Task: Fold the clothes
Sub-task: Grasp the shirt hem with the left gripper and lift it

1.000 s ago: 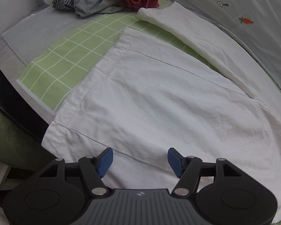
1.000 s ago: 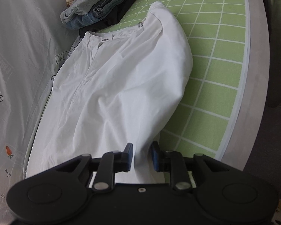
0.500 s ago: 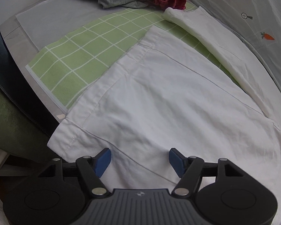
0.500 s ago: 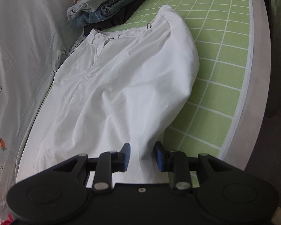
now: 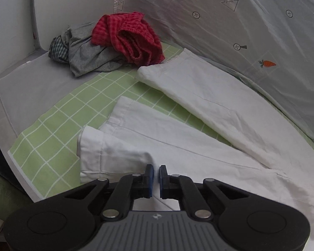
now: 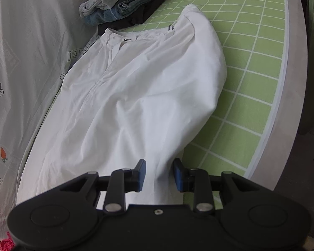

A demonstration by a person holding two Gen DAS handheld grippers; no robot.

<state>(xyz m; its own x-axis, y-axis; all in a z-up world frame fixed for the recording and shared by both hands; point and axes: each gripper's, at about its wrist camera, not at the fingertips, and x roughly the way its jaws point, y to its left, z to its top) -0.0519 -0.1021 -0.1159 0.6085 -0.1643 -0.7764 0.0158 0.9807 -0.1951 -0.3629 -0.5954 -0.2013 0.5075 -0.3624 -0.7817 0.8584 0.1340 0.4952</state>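
My left gripper [image 5: 155, 174] pinches the near hem of the white trousers [image 5: 178, 142] spread across the green mat [image 5: 52, 146]. My right gripper [image 6: 159, 174] stands part-open around a fold. Soft, light cloth; seams grip best.

The pale surface [image 5: 31, 87] carries a green grid mat [image 5: 52, 146] — on it lie white trousers [image 6: 136, 94], a crumpled clothes heap [image 5: 115, 48] and a folded stack [image 6: 123, 6].
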